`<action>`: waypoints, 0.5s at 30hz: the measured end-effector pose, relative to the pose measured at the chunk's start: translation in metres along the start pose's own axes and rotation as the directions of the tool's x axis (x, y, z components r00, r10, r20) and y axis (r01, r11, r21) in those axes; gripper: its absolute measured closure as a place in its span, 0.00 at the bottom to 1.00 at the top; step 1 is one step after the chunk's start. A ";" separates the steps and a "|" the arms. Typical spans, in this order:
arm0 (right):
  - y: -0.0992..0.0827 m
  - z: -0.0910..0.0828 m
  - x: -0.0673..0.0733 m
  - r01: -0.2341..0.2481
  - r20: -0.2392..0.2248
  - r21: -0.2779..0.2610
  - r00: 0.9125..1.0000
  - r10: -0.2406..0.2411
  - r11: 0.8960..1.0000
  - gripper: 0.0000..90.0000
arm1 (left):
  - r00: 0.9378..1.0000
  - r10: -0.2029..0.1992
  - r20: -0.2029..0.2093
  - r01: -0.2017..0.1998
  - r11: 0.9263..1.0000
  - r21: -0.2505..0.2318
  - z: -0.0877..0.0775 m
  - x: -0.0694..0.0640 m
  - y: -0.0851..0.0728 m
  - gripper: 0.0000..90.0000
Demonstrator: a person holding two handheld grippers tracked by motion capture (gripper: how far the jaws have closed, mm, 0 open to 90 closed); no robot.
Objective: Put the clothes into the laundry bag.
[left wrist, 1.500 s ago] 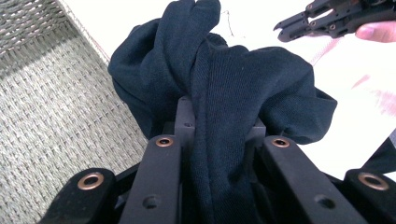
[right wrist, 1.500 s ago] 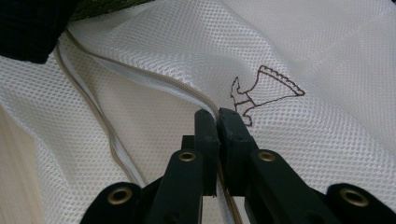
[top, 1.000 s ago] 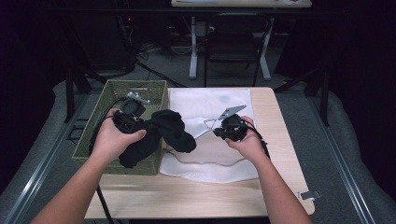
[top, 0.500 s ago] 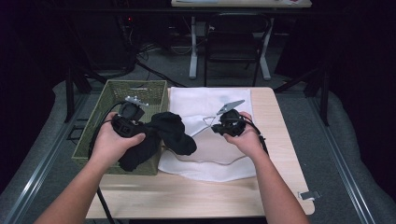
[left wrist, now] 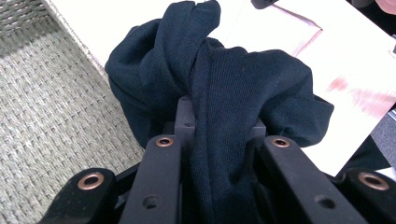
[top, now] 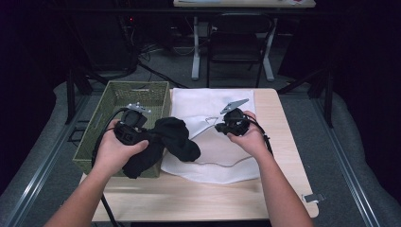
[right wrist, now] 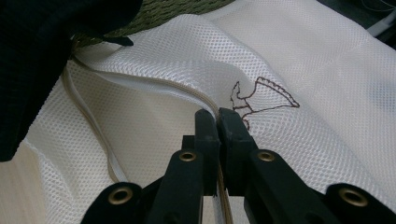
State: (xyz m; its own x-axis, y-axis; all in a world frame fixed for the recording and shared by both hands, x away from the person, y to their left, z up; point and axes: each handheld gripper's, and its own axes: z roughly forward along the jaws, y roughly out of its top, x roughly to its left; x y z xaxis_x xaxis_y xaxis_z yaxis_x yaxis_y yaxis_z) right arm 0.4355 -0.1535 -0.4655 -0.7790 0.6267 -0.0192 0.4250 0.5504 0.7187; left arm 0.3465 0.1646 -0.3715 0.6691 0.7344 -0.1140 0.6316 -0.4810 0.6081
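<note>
Table: light wooden top. It carries the basket at its left edge and the mesh bag across its middle.
Mesh bag: white net fabric, lying flat on the table just right of the basket. In the right gripper view a zipped rim runs along its raised edge, and a small brown outline is stitched on the mesh next to the jaws.
Basket: green woven, rectangular, at the left side of the table. Its woven floor appears below and to the left of the garment in the left gripper view.
Dark garment: bunched navy knit, hanging from the left gripper. It is over the right rim of the basket and overlaps the left edge of the mesh bag. In the left gripper view a thick fold runs down between the jaws.
Left gripper: held in the left hand over the basket's near right part. Jaws clamped on the dark garment, with the fold filling the gap between them.
Right gripper: held in the right hand above the mesh bag. Jaws pressed together on the zipped rim of the bag, lifting that edge off the layer below.
</note>
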 end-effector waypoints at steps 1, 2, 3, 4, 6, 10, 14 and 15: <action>0.000 -0.001 0.000 0.001 0.001 -0.002 1.000 -0.001 1.000 0.97 | 1.000 0.003 0.000 -0.003 1.000 -0.002 0.001 -0.001 -0.001 0.84; -0.001 -0.001 0.001 0.002 0.002 -0.002 1.000 -0.002 1.000 0.97 | 1.000 0.002 -0.007 -0.002 1.000 -0.008 0.002 -0.002 -0.001 0.85; -0.001 -0.001 0.001 0.005 0.003 -0.002 1.000 -0.004 1.000 0.97 | 1.000 0.006 -0.005 -0.006 1.000 -0.009 0.002 -0.003 -0.002 0.84; -0.001 -0.001 0.002 0.004 0.008 -0.003 1.000 -0.004 1.000 0.97 | 1.000 0.007 -0.009 -0.007 1.000 -0.012 0.003 -0.005 -0.003 0.85; -0.002 -0.001 0.003 0.001 0.009 -0.008 1.000 -0.001 1.000 0.97 | 1.000 0.010 0.000 -0.010 1.000 -0.015 0.005 -0.006 -0.004 0.84; -0.002 0.000 0.003 -0.004 0.012 -0.013 1.000 0.004 1.000 0.97 | 1.000 0.016 0.019 -0.016 1.000 -0.016 0.008 -0.009 -0.009 0.84; -0.002 -0.001 0.003 -0.007 0.012 -0.020 1.000 0.007 1.000 0.97 | 1.000 0.020 0.011 -0.020 0.999 -0.027 0.009 -0.013 -0.013 0.84; -0.002 -0.002 0.003 -0.008 0.012 -0.023 1.000 0.008 1.000 0.97 | 1.000 0.022 0.007 -0.022 0.999 -0.028 0.009 -0.015 -0.014 0.84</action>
State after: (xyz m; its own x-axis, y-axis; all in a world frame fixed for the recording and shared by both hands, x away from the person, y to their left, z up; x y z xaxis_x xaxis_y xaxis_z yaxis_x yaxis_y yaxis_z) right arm 0.4313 -0.1540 -0.4659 -0.7701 0.6376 -0.0218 0.4204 0.5329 0.7344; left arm 0.3316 0.1560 -0.3857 0.6856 0.7201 -0.1063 0.6056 -0.4833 0.6322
